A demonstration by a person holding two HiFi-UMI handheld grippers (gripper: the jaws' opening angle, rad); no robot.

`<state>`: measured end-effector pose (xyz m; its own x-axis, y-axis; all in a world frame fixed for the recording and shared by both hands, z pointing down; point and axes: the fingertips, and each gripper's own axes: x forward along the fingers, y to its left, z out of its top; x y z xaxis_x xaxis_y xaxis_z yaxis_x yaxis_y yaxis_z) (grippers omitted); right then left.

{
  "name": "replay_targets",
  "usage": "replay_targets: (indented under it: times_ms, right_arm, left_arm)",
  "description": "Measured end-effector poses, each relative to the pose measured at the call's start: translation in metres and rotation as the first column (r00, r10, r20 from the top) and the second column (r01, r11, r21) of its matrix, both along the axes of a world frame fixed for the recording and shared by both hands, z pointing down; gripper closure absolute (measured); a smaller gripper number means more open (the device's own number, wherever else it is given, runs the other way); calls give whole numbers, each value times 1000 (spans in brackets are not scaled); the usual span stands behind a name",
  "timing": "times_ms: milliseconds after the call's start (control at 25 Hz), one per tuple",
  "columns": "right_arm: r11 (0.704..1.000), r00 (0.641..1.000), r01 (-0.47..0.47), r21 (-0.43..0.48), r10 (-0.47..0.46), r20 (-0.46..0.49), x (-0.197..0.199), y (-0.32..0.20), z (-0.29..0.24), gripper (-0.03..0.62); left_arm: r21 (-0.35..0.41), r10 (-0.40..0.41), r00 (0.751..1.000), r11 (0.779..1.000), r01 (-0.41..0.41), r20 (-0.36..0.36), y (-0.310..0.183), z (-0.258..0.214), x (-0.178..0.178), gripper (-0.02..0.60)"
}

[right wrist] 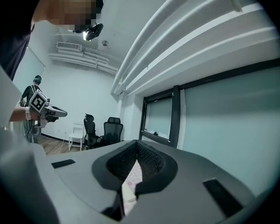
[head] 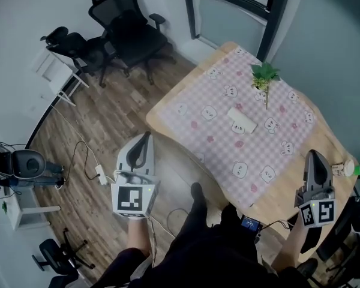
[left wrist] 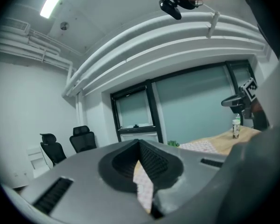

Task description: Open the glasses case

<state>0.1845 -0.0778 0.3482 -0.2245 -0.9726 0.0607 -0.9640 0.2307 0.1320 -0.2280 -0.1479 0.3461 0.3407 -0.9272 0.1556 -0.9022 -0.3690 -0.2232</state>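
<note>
My left gripper (head: 147,138) has its two grey jaws pressed together, with only a thin slit below the tips, and nothing is caught between them. My right gripper (head: 315,156) is the same: jaws closed tip to tip, holding nothing. Each carries its cube of black-and-white square markers at the back, close to my hands.

From the head view, the left gripper hangs over the brown wooden plank floor (head: 96,131), just off the near left edge of the light wooden table (head: 228,51), pointing towards it. The right gripper is over the table's near right corner, above bare wood beside the cloth.

The pale cream oblong glasses case (head: 242,120) lies closed and flat on the pink-and-white checked tablecloth with little bear prints (head: 216,143), roughly in the middle of the table. It is well apart from both grippers, ahead of them and between their two lines. Through the slit of each gripper's jaws I see only a strip of that cloth.

Beyond the case, a green leafy sprig (head: 264,75) sits on the far part of the cloth. A small clear bottle with a green cap (head: 350,169) lies at the table's right edge, near my right gripper.

Further out, two black mesh office chairs (head: 129,32) are parked by the far wall, and a white cable with a plug block (head: 99,174) trails across the floor to my left.
</note>
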Motion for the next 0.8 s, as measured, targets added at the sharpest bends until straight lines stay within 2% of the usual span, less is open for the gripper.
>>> replay_targets:
  times_ms: [120,320,440,720,760,800]
  right_arm:
    - [1000,1000,3,18,-3,1,1,-21,6,577]
    - [996,999,23,83,-27,42,-7,-79,26,577]
    - [997,997,45,59,-49,61,-10,-107,40,577]
    - [998,996,43,36,-45,82,-9,-114,51,577]
    - [999,996,39,31,-42,81,-10,-115,54,560]
    - [999,996,36,25,-38,81,-11,-115,57,485]
  left_arm:
    - [4,-11,1000,1000,10,5,-13,8,6,583]
    - [6,-14,999,1000,14,-35,-25,25,23,583]
    - [13,-16,999,1000,17,-34,-33,23,39,583]
    - [22,-29,999,999,29,-20,-41,18,48,583]
    - [24,-34,999,999,34,-21,-42,18,47,583]
    - [28,-40,999,999,41,-23,-43,18,45,583]
